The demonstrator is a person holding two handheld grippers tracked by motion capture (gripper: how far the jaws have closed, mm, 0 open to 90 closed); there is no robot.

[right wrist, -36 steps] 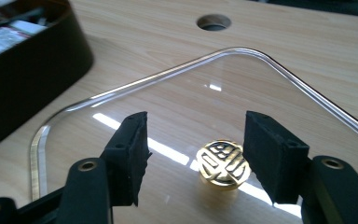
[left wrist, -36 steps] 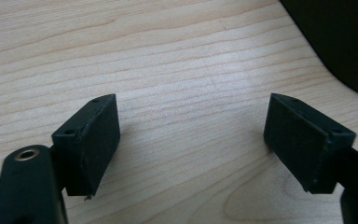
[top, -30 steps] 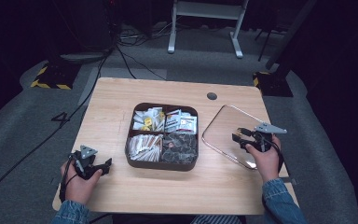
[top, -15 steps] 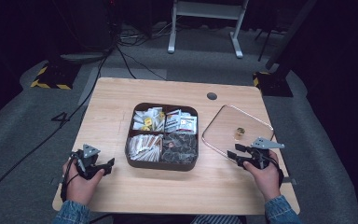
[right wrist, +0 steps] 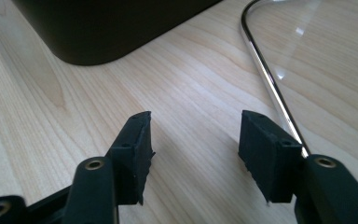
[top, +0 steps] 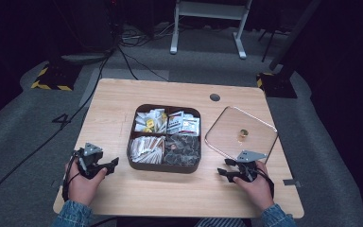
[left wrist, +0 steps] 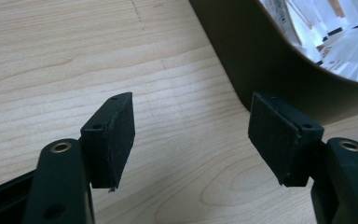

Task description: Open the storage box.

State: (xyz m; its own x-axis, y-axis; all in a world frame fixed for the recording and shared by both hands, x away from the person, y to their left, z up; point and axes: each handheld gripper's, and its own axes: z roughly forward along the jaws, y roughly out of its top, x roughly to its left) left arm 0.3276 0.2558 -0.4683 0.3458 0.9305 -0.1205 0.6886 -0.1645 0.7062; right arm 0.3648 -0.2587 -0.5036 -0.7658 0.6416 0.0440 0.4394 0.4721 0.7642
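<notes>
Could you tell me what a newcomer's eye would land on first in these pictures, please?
Probably the dark four-compartment tray of packets at the table's centre. Right of it, the clear glass lid lies flat. The left claw and right claw rest near the front edge, both open and empty.

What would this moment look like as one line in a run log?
left claw: open, empty | right claw: open, empty, beside glass lid | divided box: uncovered | lid: flat on table

Lab or recording studio is indicated: dark room, grey carpet, cables [top: 123, 52] run across the floor, hazard-taped stand base [top: 52, 78] far left, white metal frame [top: 208, 23] behind the lone wooden desk [top: 113, 109].
</notes>
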